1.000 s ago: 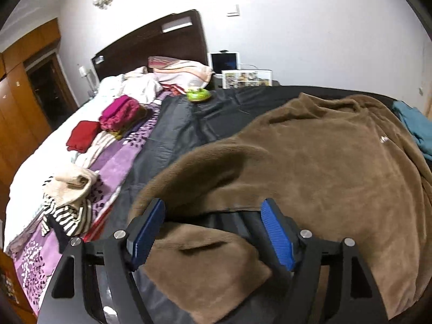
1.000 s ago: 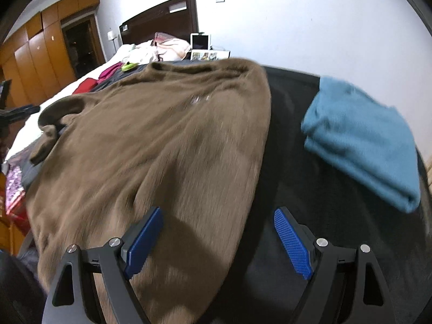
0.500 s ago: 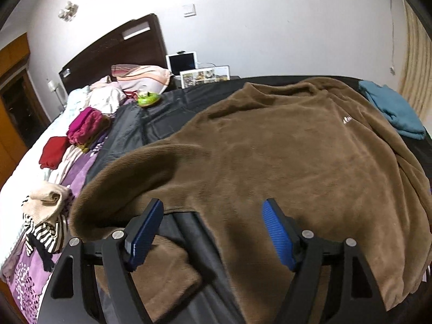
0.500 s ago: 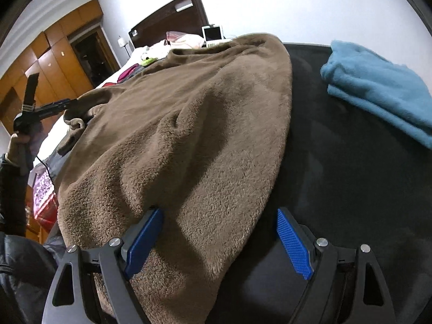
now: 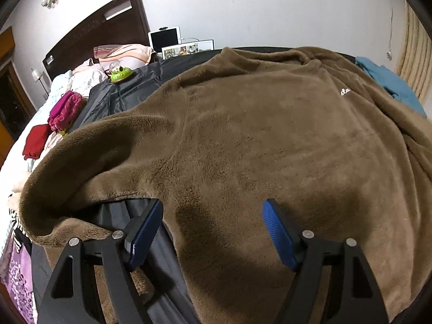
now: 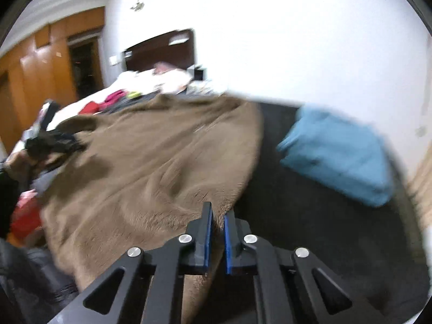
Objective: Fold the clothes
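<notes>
So the brown fleece (image 5: 270, 135) is basically where everything's at right now: spread flat across the dark sheet (image 5: 129, 91) on the bed, not a single fold in it yet as far as I can tell. Going left to right from the fleece: off its left side there's a heap of other clothes (image 5: 62, 110) (pink, red, some striped stuff lower down) that I reckon isn't sorted yet. My left gripper (image 5: 213, 229) hangs over the fleece's near-left edge, right by the sleeve, jaws wide apart and holding nothing. My right gripper (image 6: 216, 232) is on the fleece's near-right edge and its jaws have just snapped closed, pinching the fleece hem between the pads. Past the fleece's right side sits a teal top (image 6: 337, 159), already folded, so one item looks done. Left side needs a grip before the first fold.
</notes>
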`<state>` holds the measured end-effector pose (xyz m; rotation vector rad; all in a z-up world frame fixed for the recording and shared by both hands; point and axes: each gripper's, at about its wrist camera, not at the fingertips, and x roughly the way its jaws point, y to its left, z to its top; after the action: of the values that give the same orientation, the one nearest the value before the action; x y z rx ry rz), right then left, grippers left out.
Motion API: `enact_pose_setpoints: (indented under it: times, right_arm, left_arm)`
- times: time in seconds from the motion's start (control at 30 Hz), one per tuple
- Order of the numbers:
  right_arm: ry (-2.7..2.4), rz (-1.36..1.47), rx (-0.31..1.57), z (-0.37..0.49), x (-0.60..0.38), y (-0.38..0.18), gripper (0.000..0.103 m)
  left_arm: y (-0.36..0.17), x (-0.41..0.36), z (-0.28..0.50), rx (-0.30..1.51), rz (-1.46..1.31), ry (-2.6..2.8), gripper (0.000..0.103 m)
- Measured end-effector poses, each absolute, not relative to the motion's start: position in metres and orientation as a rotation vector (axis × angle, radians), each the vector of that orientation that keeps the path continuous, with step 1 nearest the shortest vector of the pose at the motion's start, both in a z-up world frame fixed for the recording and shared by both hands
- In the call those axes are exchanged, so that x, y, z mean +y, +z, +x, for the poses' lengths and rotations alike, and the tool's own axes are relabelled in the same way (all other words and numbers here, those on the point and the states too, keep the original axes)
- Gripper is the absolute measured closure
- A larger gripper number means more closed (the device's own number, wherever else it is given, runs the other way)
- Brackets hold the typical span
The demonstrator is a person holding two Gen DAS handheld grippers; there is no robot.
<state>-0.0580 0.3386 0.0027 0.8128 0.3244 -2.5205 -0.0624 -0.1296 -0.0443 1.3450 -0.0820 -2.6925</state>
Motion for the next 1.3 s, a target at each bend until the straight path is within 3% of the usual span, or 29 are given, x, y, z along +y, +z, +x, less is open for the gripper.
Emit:
enact_pose_setpoints:
  times: [0.3, 0.4, 0.47, 0.5, 0.57, 0.6, 0.63, 1.0, 1.3]
  right_arm:
    - [-3.009, 0.635, 0.597, -0.105, 0.387, 0.049, 0.095]
    - [-3.126, 0.623, 0.612, -0.132, 0.406, 0.055, 0.094]
    - [-3.114, 0.695, 0.519, -0.144, 0.414, 0.049, 0.093]
    - [-3.105, 0.732, 0.471, -0.15, 0.418, 0.045, 0.087]
    - [-3.036, 0.752, 0.422, -0.143, 0.415, 0.036, 0.056]
    - [-2.995, 0.73, 0.431, -0.134, 0.408, 0.031, 0.017]
    - [-2.954, 0.702, 0.446, -0.124, 0.4, 0.026, 0.006]
    - [-2.572, 0.634, 0.716, -0.053, 0.308, -0.011, 0.006]
    - [-2.473, 0.862, 0.253, -0.15, 0.286, 0.018, 0.006]
  left_arm:
    - [-0.059, -0.135, -0.062, -0.069, 1.384, -2.637, 0.023]
    - [-0.065, -0.14, -0.061, -0.044, 1.388, -2.618, 0.023]
    - [-0.067, -0.142, -0.061, -0.021, 1.391, -2.616, 0.023]
    - [-0.067, -0.143, -0.06, -0.012, 1.389, -2.617, 0.023]
    - [-0.068, -0.144, -0.058, -0.001, 1.387, -2.617, 0.023]
    - [-0.068, -0.143, -0.058, -0.005, 1.388, -2.615, 0.023]
    - [-0.068, -0.143, -0.058, -0.01, 1.389, -2.614, 0.023]
    - [-0.064, -0.131, -0.055, -0.09, 1.382, -2.622, 0.023]
    - [-0.054, -0.165, -0.11, -0.056, 1.352, -2.551, 0.023]
